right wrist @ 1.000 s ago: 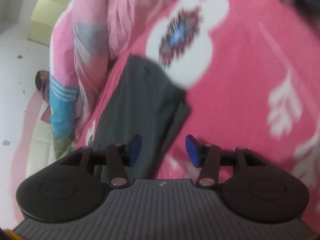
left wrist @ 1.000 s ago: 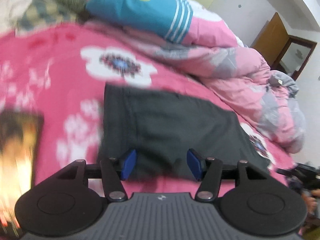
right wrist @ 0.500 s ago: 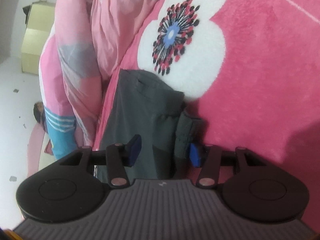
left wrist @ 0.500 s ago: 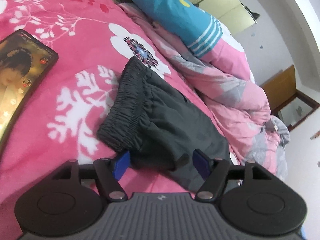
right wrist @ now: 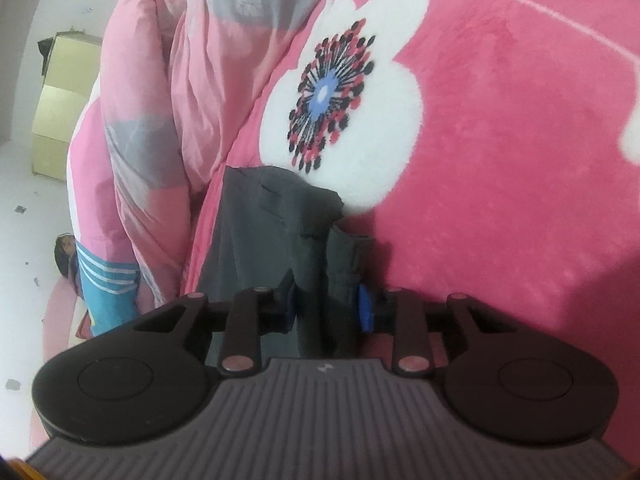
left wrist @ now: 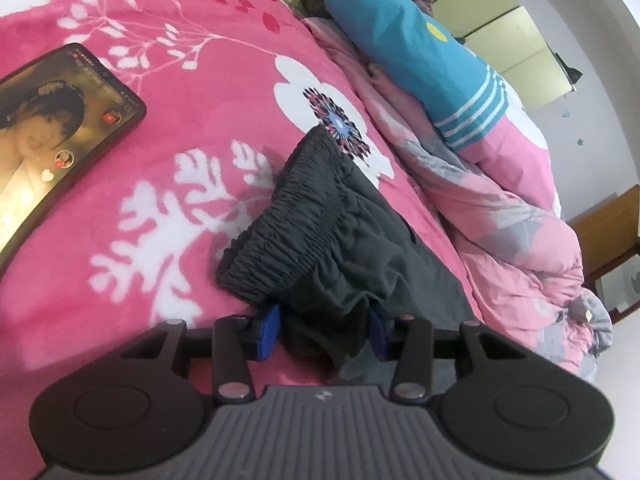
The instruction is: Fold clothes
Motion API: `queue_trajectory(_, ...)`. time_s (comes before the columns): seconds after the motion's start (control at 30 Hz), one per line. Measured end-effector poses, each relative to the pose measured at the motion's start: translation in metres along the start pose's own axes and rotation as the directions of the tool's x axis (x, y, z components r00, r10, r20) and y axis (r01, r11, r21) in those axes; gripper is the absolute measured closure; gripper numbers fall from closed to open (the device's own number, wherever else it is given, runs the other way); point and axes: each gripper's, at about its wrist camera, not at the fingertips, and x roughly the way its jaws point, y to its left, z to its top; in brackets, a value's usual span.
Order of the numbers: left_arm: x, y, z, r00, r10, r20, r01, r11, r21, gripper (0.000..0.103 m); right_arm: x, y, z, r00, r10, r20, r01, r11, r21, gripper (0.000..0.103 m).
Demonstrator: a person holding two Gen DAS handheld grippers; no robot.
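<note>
A dark grey garment (left wrist: 340,240) with a gathered elastic waistband lies on the pink flowered blanket (left wrist: 160,200). My left gripper (left wrist: 324,332) is at its waistband end, jaws narrowed with bunched cloth pinched between the blue pads (left wrist: 270,332). The right wrist view shows the garment's (right wrist: 272,232) opposite end, smooth and flat. There, the right gripper (right wrist: 327,309) is drawn in on a raised fold of that end, which fills the gap between its pads (right wrist: 365,312).
A lit phone (left wrist: 52,140) lies on the blanket to the left. A rumpled pink and grey quilt (left wrist: 500,220) and a blue striped pillow (left wrist: 420,64) run along the garment's far side. A person's head (right wrist: 64,248) shows beyond the pillow. Yellow cabinets (left wrist: 500,40) stand behind.
Both grippers dropped onto the garment's ends and narrowed their jaws around cloth. The waistband end has bunched up and lifted; the other end has folded between the right pads.
</note>
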Motion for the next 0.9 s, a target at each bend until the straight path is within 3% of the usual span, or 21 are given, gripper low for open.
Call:
queue_trajectory(0.07, 0.003, 0.000, 0.000, 1.000, 0.018, 0.008, -0.017, 1.000, -0.011, 0.075, 0.006, 0.000, 0.003, 1.000, 0.024, -0.005, -0.024, 1.000, -0.006, 0.079)
queue_trajectory(0.13, 0.007, 0.002, 0.002, 1.000, 0.028, 0.008, -0.028, 0.999, -0.016, 0.085, 0.010, -0.002, 0.005, 0.999, 0.042, -0.005, -0.042, 0.999, -0.011, 0.097)
queue_trajectory(0.23, 0.007, 0.002, 0.004, 1.000, 0.025, 0.006, -0.025, 1.000, -0.010, 0.090, 0.006, -0.010, 0.003, 0.996, 0.086, 0.023, -0.086, 0.996, -0.003, 0.100)
queue_trajectory(0.53, 0.008, 0.002, 0.012, 1.000, 0.003, -0.011, -0.003, 1.000, 0.005, 0.092, -0.047, -0.039, -0.019, 0.978, 0.145, 0.149, -0.155, 0.986, 0.055, 0.101)
queue_trajectory(0.9, 0.007, 0.006, 0.028, 0.992, -0.030, -0.120, 0.034, 0.999, 0.030, 0.093, -0.115, -0.075, -0.064, 0.961, 0.138, 0.238, -0.167, 0.981, 0.102, 0.101)
